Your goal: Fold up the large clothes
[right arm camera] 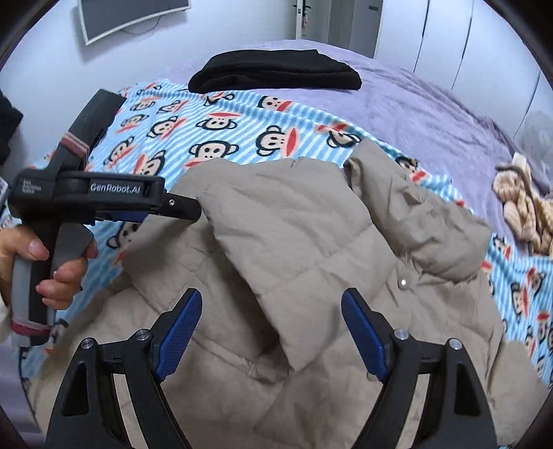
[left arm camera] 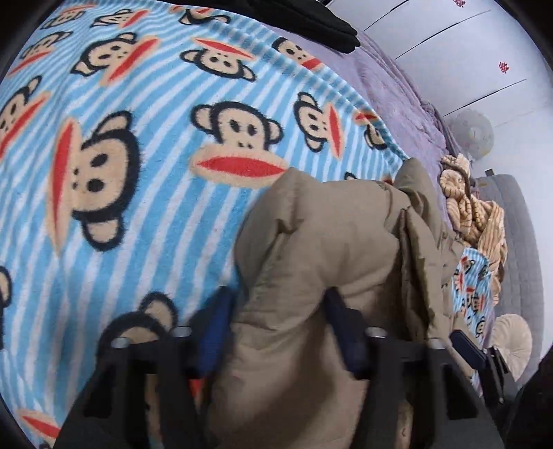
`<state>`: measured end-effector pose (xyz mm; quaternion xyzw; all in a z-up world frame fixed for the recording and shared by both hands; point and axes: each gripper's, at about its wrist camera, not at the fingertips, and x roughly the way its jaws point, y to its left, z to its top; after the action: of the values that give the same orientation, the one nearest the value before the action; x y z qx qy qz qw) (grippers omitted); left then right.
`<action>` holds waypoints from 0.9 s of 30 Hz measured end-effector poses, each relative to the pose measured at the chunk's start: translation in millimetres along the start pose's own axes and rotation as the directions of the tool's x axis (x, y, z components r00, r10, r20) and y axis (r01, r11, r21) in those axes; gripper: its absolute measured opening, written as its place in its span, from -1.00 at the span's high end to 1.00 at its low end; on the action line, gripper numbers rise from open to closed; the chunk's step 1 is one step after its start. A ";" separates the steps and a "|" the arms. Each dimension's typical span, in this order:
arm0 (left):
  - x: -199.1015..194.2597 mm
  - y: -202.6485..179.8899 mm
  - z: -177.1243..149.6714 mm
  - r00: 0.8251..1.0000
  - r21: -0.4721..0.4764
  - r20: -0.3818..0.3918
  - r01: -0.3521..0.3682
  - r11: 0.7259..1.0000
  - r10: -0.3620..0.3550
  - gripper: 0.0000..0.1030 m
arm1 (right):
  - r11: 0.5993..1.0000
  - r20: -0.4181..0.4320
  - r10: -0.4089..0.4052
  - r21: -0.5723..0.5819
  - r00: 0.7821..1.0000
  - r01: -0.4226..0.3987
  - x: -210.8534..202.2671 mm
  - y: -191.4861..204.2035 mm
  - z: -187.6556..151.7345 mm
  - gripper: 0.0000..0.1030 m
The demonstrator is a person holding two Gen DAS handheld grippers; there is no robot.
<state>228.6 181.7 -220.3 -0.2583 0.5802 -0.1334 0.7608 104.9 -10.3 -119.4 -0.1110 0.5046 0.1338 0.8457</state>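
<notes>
A khaki padded jacket (right arm camera: 311, 241) lies rumpled on a blue striped blanket with monkey faces (left arm camera: 138, 172). In the left wrist view my left gripper (left arm camera: 278, 297) is shut on a thick fold of the jacket (left arm camera: 311, 241), and the fabric bulges between its fingers. In the right wrist view a hand (right arm camera: 58, 273) holds that left gripper (right arm camera: 186, 209), whose tip bites the jacket's left edge. My right gripper (right arm camera: 271, 293) hovers over the jacket's middle, open, with its blue pads (right arm camera: 179, 328) wide apart and pressing on nothing. A snap button (right arm camera: 401, 282) shows near the right finger.
The blanket lies on a purple bedspread (right arm camera: 414, 103). A folded black garment (right arm camera: 276, 70) sits at the far end of the bed. A tan striped cloth (right arm camera: 525, 207) is bunched at the right. White wardrobe doors (right arm camera: 449, 41) and a wall screen (right arm camera: 131, 13) stand behind.
</notes>
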 end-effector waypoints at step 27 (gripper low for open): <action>-42.2 -77.3 -37.6 0.923 0.372 0.217 -0.379 0.848 0.317 0.50 | 0.579 0.123 0.139 0.795 0.983 -0.181 -25.7 -226.2 -137.6 0.79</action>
<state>188.0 129.8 -150.9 0.0062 0.5188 -0.0914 0.8499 56.4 -270.1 -148.9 0.3306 0.4986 -0.0296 0.8008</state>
